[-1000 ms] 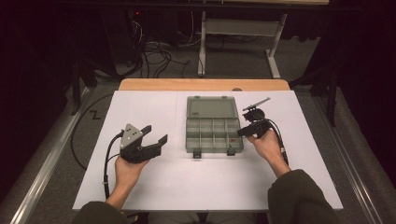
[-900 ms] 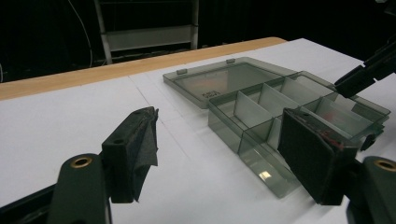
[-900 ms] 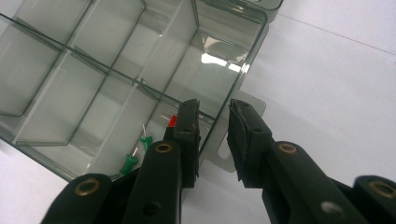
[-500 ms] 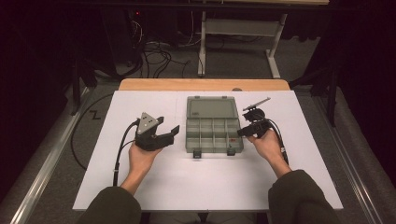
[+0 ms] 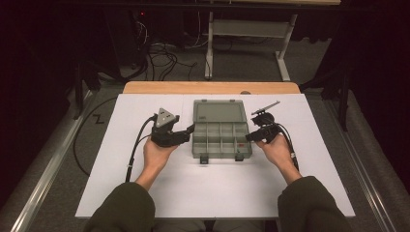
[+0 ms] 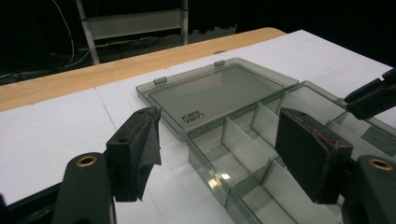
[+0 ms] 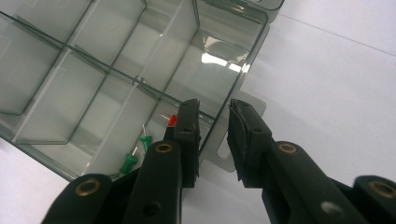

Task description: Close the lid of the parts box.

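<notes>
My box sits mid-table, long axis running 3 to 9, lid flat toward 12. My left gripper hangs released at its 9 edge. My right gripper straddles the 3 wall, not clamped. Inside: two green pins, one red pin.

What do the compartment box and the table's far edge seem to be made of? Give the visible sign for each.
Compartment box: probably smoky clear plastic; glossy highlights, and the surface shows through its walls. Table's far edge: looks like light matt wood or laminate, tan.
</notes>
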The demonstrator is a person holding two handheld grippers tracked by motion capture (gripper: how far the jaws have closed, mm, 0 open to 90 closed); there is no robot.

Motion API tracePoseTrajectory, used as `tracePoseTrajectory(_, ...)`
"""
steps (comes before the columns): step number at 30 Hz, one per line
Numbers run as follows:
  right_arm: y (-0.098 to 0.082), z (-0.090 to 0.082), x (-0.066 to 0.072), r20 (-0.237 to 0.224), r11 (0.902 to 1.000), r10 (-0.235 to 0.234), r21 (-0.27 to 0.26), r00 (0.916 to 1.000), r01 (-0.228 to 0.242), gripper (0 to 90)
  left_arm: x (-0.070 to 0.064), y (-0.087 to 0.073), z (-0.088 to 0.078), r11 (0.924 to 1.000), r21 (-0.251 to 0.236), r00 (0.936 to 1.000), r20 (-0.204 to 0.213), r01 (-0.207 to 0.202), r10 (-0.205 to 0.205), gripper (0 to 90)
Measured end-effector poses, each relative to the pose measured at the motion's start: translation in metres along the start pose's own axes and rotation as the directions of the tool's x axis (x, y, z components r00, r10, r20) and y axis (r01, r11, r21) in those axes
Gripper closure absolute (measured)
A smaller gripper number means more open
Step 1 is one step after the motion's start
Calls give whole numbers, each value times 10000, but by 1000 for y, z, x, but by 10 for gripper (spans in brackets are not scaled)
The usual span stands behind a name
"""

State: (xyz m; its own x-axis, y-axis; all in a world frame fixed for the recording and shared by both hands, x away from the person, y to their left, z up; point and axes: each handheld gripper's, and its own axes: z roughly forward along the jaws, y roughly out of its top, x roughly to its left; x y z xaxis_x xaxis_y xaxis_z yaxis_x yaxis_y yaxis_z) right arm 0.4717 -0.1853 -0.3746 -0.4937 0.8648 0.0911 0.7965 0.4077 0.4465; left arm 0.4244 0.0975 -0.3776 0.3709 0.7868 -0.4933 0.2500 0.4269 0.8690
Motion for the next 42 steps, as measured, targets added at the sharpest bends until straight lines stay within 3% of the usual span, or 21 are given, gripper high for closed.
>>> tracePoseTrajectory(11,0,0,-1,-33,10000,-22,8,10000,22,761,3,5,27,9970,702,9977,-617,318,-275,313)
tracePoseTrajectory(16,0,0,0,-5,10000,-49,11,10000,49,761,2,8,39,9914,1161,9945,-916,605,-500,324)
tracePoseTrajectory(19,0,0,0,-4,10000,-61,10,10000,61,761,5,13,49,9731,2050,9869,-1414,1055,-772,373)
tracePoseTrajectory(21,0,0,0,7,10000,-82,40,10000,82,762,7,15,55,9663,2225,9830,-1567,1292,-954,386)
tracePoseTrajectory(26,0,0,0,14,9999,-152,-9,9999,152,762,11,15,70,9580,2524,9732,-2151,1363,-818,385)
tracePoseTrajectory(30,0,0,0,-6,9999,-133,46,9999,133,762,14,15,80,9469,2840,9652,-2495,1509,-790,392)
tracePoseTrajectory(36,1,0,0,20,9999,-144,64,9999,144,762,13,15,94,9261,3378,9560,-2849,1681,-696,438)
tracePoseTrajectory(39,1,0,0,14,9999,-153,71,9999,152,762,13,15,102,9111,3692,9511,-3010,1836,-697,452)
tracePoseTrajectory(42,1,0,0,5,9999,-142,75,9999,142,762,14,15,109,9005,3759,9460,-3081,2186,-1010,464)
